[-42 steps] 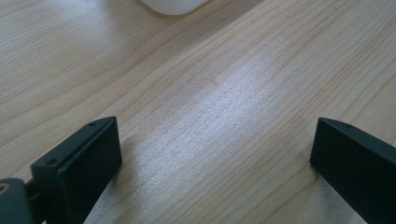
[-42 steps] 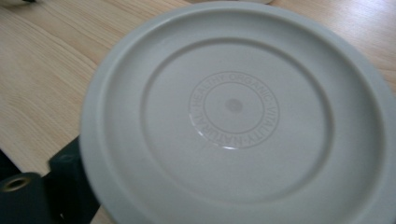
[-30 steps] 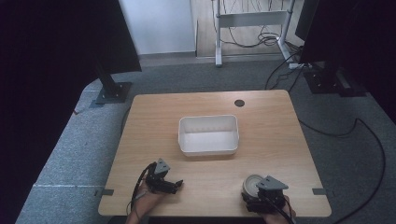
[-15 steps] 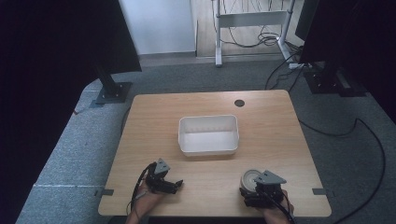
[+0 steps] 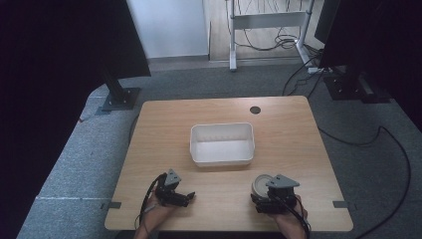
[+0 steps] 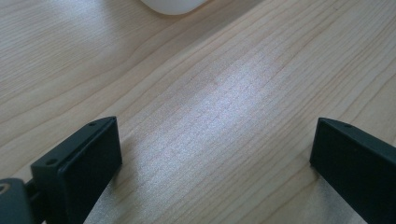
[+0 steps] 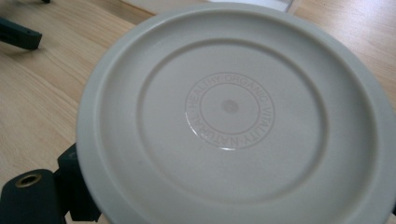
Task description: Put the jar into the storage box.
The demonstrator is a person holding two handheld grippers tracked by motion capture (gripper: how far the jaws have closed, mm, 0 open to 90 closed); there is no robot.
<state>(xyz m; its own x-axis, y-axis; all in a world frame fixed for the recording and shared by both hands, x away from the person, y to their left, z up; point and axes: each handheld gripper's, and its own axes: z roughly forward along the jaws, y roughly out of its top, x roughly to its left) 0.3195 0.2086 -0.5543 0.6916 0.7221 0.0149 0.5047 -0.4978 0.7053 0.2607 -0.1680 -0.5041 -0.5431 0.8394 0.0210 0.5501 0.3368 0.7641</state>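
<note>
Since the earlier frames, we note the right claw [image 5: 268, 191] has drawn back toward the near edge of the bench [image 5: 288, 129], and the round grey-white lid [image 5: 261, 184] has come with it; the left claw [image 5: 185, 197] has not moved.

We find the lid directly ahead of the right claw, lying flat or nearly so just above its jaws. In the right gripper view the lid [image 7: 233, 116] hides the jaws almost entirely, so we cannot tell whether they are closed on it or merely beneath its rim. We judge the low, near-edge position to be a staging hold before the lid is carried onward.

The left claw rests low over bare wood, jaws spread wide with nothing between them. We judge it to be parked clear of the work.

The white tub [image 5: 222, 144] sits ahead of both claws, near the bench centre and well apart from them. Its interior is empty. The lid bears embossed ring lettering reading in part "HEALTHY ORGANIC".
</note>
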